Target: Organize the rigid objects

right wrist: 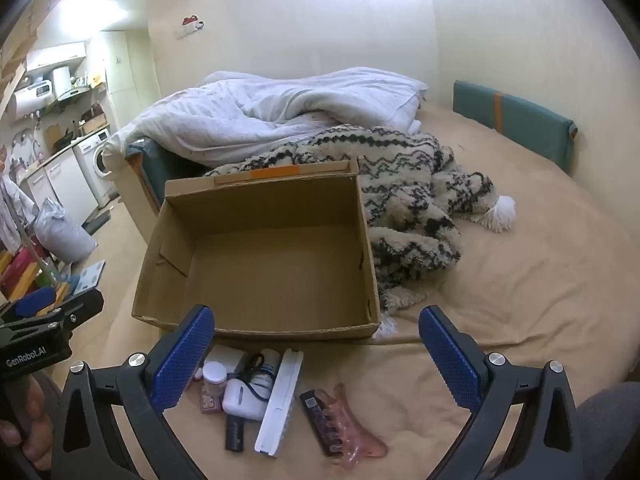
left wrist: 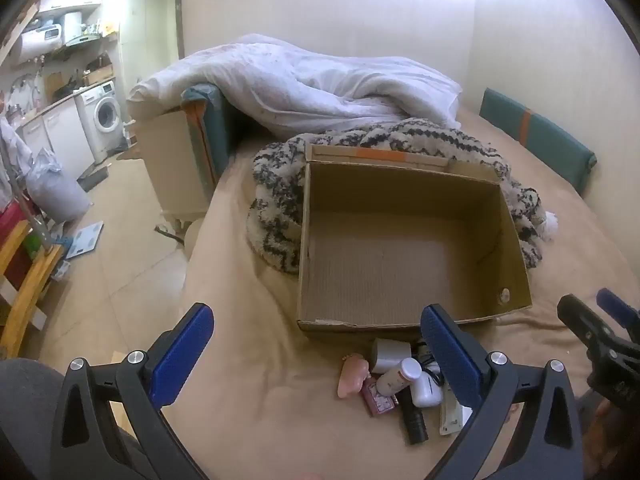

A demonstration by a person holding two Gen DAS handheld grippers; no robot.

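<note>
An empty cardboard box (left wrist: 400, 264) (right wrist: 260, 272) stands open on the tan bed sheet. In front of it lies a cluster of small items: a white-capped bottle (right wrist: 214, 376), a white case (right wrist: 244, 398), a black tube (right wrist: 235, 434), a long white case (right wrist: 280, 396), a black flat item (right wrist: 320, 420) and a pink hair claw (right wrist: 356, 440). My left gripper (left wrist: 318, 320) is open above the cluster's left side, and the bottle (left wrist: 398, 376) shows between its fingers. My right gripper (right wrist: 316, 320) is open above the same cluster. Neither holds anything.
A black-and-cream patterned blanket (right wrist: 408, 200) lies against the box's far and right sides, with a white duvet (right wrist: 280, 112) behind it. A teal cushion (right wrist: 512, 120) leans on the wall. The bed's edge drops to the floor at the left, where a scale (left wrist: 84, 238) lies.
</note>
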